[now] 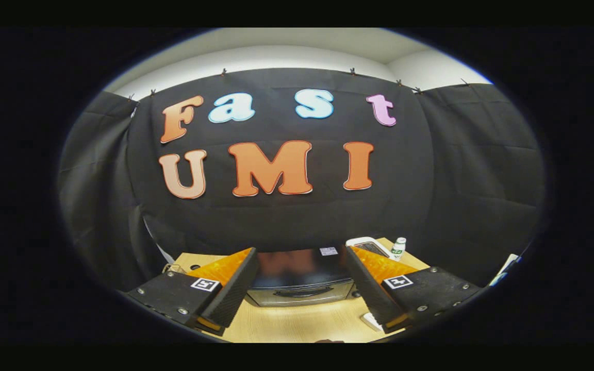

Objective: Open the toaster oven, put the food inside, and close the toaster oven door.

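While the gripper [301, 301] is hovering high over the table [297, 322], its fingers are standing spread wide, grasping nothing, with only bare tabletop in the gap. The toaster oven [299, 278] is sitting just ahead of and between the fingers, its dark top facing the camera and its front handle [303, 292] showing below, so the door is looking closed. That wide spread is suiting an approach to the handle rather than a carry. Food is not identifiable here; whether it is lying inside the oven or off to one side, I cannot tell. A closed door with free fingers is fitting both an oven waiting to be opened and one shut again after loading. A small bottle [398, 248] is standing beyond the right finger, beside a pale flat object [366, 242] whose nature is unclear.
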Action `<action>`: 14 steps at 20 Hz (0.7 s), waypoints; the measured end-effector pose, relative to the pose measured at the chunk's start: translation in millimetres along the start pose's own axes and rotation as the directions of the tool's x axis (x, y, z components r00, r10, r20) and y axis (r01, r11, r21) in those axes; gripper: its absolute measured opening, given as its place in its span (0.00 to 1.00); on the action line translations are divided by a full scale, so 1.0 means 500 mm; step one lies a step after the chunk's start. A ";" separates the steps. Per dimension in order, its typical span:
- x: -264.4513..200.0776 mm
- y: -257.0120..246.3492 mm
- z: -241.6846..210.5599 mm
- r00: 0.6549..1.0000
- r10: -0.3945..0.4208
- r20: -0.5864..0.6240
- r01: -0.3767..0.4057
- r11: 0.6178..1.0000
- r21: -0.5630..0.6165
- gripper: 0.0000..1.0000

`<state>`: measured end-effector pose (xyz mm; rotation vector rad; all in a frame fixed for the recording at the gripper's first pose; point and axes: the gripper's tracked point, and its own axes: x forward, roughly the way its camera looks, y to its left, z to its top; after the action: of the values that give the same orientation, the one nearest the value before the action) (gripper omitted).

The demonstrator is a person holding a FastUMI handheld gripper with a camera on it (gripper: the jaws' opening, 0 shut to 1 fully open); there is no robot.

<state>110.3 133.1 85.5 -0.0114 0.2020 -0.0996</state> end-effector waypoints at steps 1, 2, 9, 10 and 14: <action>0.001 0.000 0.000 1.000 0.000 0.003 0.000 1.000 -0.001 1.00; 0.000 0.002 0.000 1.000 0.003 0.002 -0.003 1.000 0.001 1.00; -0.010 0.005 -0.004 1.000 0.010 0.002 -0.010 1.000 0.021 1.00; -0.014 0.005 -0.004 1.000 0.010 0.003 -0.010 1.000 0.023 1.00; -0.020 0.002 0.001 1.000 0.002 0.009 -0.002 1.000 0.022 0.99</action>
<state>100.6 134.9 87.9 0.0104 0.1916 -0.1000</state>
